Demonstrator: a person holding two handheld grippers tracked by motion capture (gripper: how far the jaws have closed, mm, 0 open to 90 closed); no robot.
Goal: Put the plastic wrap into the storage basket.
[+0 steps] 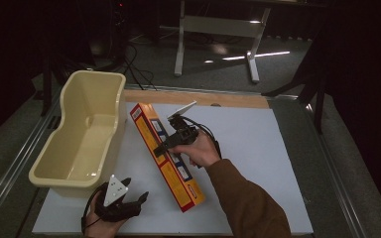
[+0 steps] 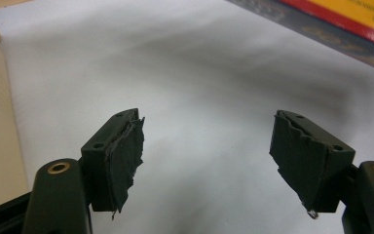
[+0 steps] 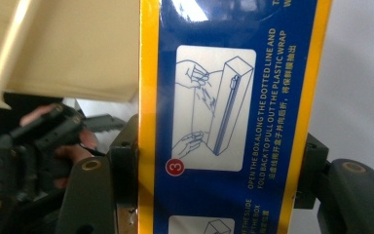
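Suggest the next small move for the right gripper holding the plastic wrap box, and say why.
Probably lift and carry the plastic wrap box left toward the cream tub. The right gripper is shut across its middle, the tub beside it looks empty, and the left gripper rests open near the table's front edge.

**Dim room, bright working area**

From the high view the surroundings fall into near-black, while the white surface (image 1: 258, 148) is evenly lit from above. Glare streaks lie on the floor (image 1: 255, 55) beyond. The left gripper view is soft, with faint grey shadows. In the right gripper view, glare whitens the box (image 3: 233, 97) top; the background blurs.
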